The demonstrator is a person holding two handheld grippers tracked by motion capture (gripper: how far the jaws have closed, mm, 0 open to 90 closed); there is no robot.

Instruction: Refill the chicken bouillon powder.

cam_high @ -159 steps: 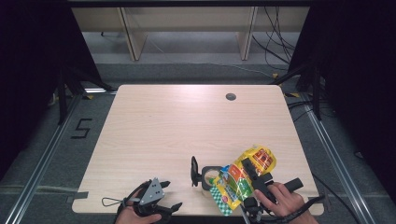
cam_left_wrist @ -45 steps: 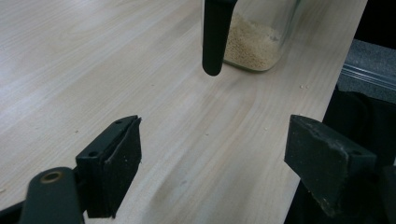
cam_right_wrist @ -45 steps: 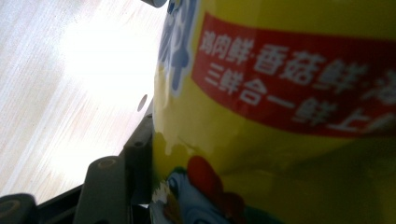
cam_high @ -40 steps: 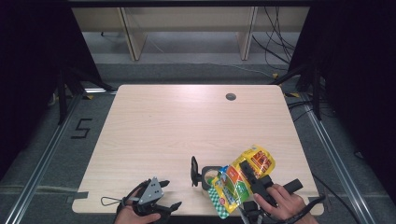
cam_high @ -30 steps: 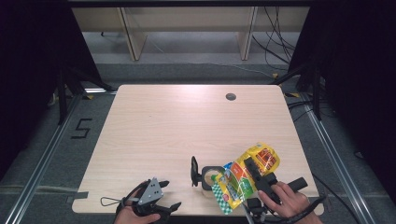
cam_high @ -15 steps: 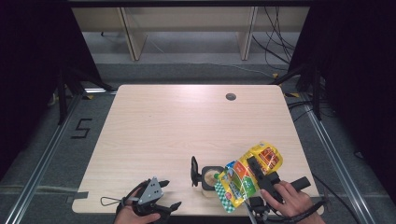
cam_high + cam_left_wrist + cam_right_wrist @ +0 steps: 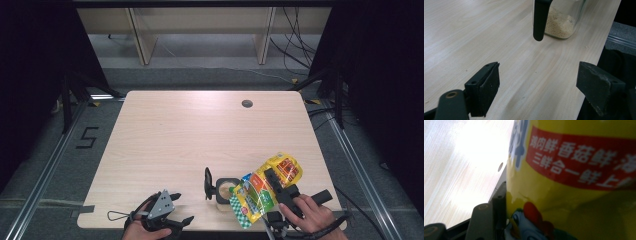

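Observation:
My right gripper [image 7: 272, 181] is shut on a yellow seasoning bag [image 7: 264, 189] with red and green print, held tilted over a glass jar [image 7: 225, 189] near the table's front edge. The bag [image 7: 574, 182] presses against my left jaw in the right gripper view. The jar [image 7: 562, 18] holds pale granules at its bottom, and its black lid handle [image 7: 539, 20] hangs down in front. My left gripper [image 7: 170, 220] rests open at the front left of the jar, jaws wide apart with nothing between them [image 7: 536, 92].
The wooden table [image 7: 200, 135] has a small round cable hole [image 7: 247, 103] at the back right. Its front edge runs just under both hands. Metal rails and cables line the floor on both sides.
My right gripper has tipped and shifted the bag slightly to the right over the jar. The left gripper has not moved.

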